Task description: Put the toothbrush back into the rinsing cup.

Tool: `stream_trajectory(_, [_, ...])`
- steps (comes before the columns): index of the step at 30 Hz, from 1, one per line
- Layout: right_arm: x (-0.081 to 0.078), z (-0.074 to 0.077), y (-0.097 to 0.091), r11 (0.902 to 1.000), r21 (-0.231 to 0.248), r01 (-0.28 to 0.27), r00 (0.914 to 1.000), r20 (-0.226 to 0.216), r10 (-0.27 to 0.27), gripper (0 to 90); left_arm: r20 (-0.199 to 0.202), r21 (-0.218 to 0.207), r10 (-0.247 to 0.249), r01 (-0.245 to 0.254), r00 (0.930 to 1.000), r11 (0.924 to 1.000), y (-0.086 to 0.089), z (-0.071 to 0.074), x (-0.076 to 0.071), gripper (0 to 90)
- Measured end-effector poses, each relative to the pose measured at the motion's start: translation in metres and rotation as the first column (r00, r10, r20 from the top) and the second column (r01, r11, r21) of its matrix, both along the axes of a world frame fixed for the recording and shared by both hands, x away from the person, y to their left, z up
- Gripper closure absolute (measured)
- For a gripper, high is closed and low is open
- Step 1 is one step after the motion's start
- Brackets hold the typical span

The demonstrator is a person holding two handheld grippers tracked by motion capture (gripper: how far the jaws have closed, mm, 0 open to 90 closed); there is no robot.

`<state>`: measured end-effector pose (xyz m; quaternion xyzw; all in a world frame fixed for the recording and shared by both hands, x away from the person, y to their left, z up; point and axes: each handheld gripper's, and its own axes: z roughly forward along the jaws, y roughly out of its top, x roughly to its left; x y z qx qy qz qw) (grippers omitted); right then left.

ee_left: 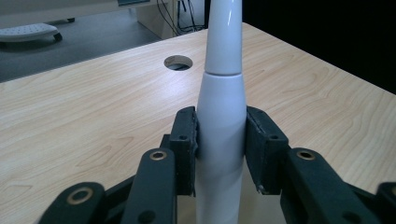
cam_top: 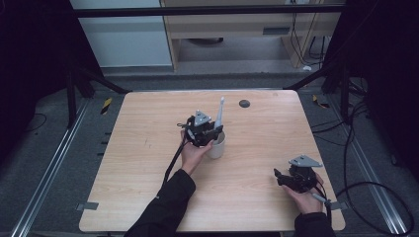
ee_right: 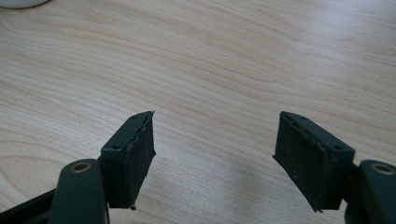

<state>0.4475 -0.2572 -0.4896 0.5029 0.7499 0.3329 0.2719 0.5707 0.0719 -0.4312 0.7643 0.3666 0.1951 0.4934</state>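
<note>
A white, tapered stick-shaped tool stands upright in a white cup near the middle of the table. My left gripper is shut on the tool's thick lower part, its two black pads pressed against either side. The tool's thin end points up and away. My right gripper rests low near the table's front right, held in a hand, and it is open with only bare wood between its pads.
The wooden table has a small dark round hole near its far edge, also seen as the hole beyond the tool. Cables run over the floor on the right. Black frame legs stand at the far corners.
</note>
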Motion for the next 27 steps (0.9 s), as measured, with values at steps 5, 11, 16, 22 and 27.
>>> stream_trajectory(5, [-0.001, 0.001, 0.0, 1.0, 0.002, -0.001, 1.0, 0.003, 0.001, 28.1, 0.003, 0.006, -0.016, 0.016, 0.9999, 0.9998, 0.008, 0.008, -0.007, 58.8])
stream_trajectory(11, [-0.001, 0.001, 0.0, 1.0, 0.003, 0.003, 1.0, 0.005, -0.003, 27.0, 0.008, 0.024, -0.038, 0.038, 0.9992, 0.999, 0.022, 0.023, -0.018, 52.0])
stream_trajectory(16, [-0.001, 0.002, 0.001, 1.0, 0.005, 0.004, 1.0, 0.005, -0.004, 24.8, -0.002, 0.07, -0.061, 0.061, 0.9982, 0.9957, 0.036, 0.03, -0.03, 47.2])
stream_trajectory(22, [-0.002, 0.002, 0.001, 0.9999, 0.009, 0.008, 1.0, 0.005, -0.008, 22.3, 0.0, 0.136, -0.068, 0.068, 0.9977, 0.9884, 0.052, 0.025, -0.048, 39.5])
stream_trajectory(27, [-0.002, 0.001, -0.001, 0.9998, 0.009, 0.015, 0.9999, 0.004, -0.015, 20.8, -0.008, 0.153, -0.059, 0.059, 0.9982, 0.9864, 0.068, 0.015, -0.06, 36.3])
